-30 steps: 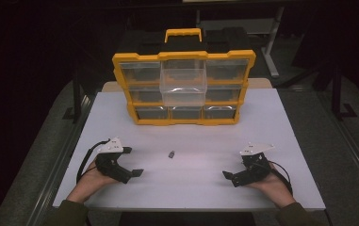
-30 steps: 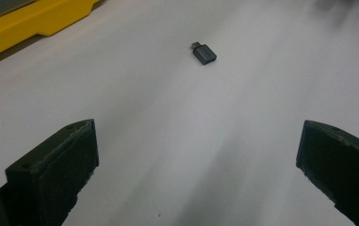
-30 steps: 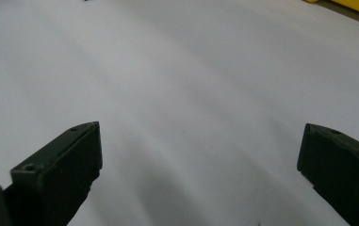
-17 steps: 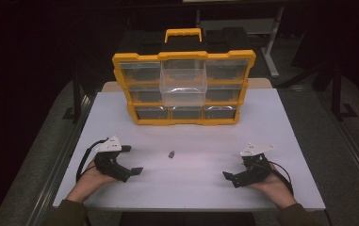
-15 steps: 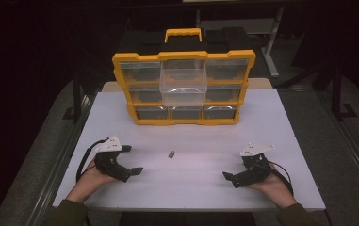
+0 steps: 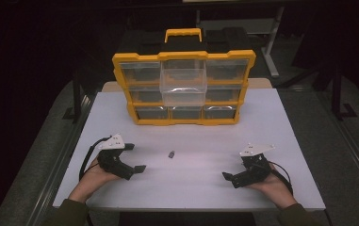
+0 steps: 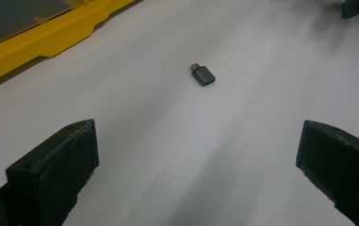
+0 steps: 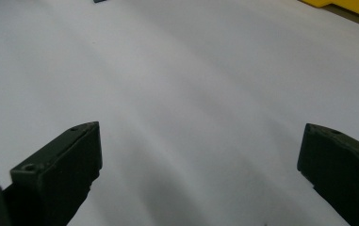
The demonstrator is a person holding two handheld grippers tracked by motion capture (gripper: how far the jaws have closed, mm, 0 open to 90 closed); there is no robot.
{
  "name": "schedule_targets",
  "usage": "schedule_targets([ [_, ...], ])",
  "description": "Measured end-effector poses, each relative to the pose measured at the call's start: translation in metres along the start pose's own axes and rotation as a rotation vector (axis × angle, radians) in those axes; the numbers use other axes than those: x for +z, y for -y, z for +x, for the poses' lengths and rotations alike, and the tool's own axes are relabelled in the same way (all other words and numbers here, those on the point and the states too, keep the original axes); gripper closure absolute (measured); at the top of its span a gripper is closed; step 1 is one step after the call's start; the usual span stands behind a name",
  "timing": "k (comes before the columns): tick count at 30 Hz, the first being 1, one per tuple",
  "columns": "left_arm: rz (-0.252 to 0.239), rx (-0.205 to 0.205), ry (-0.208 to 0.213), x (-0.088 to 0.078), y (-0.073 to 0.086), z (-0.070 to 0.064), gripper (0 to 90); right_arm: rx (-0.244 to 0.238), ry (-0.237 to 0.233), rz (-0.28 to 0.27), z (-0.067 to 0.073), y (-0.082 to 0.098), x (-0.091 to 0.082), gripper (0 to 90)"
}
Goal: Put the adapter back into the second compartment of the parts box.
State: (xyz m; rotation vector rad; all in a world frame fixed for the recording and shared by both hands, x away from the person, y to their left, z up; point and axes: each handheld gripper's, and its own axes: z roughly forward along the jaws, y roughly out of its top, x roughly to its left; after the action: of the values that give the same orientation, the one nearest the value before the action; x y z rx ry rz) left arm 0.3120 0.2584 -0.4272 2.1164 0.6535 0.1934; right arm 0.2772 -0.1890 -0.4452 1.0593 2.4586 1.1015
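White surface (image 6: 281, 122) holds a small dark grey adapter plug (image 6: 171, 154) at centre, twelve o'clock from the wide-open left claw (image 6: 134, 157). Right claw (image 6: 229, 178), also wide, rests apart. Straddle the plug squarely before closing.

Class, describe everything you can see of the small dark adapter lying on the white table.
The small adapter is a dark grey, matte, plastic-looking block with a short metal plug at one end. It lies flat on the white table, in front of the yellow organizer, between the two grippers and nearer the left gripper. Nothing touches it but the table.
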Motion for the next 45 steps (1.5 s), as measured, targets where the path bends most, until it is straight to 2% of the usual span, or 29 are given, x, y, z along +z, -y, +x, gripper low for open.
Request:
schedule_targets([
  [22,-0.020,0.008,0.006,0.008,-0.009,-0.002,0.0,0.000,-0.017,0.000,0.000,-0.001,0.001,0.1],
  [45,-0.018,0.003,0.038,0.019,-0.023,-0.006,0.0,0.006,-0.029,-0.008,0.001,-0.001,0.000,0.0],
])
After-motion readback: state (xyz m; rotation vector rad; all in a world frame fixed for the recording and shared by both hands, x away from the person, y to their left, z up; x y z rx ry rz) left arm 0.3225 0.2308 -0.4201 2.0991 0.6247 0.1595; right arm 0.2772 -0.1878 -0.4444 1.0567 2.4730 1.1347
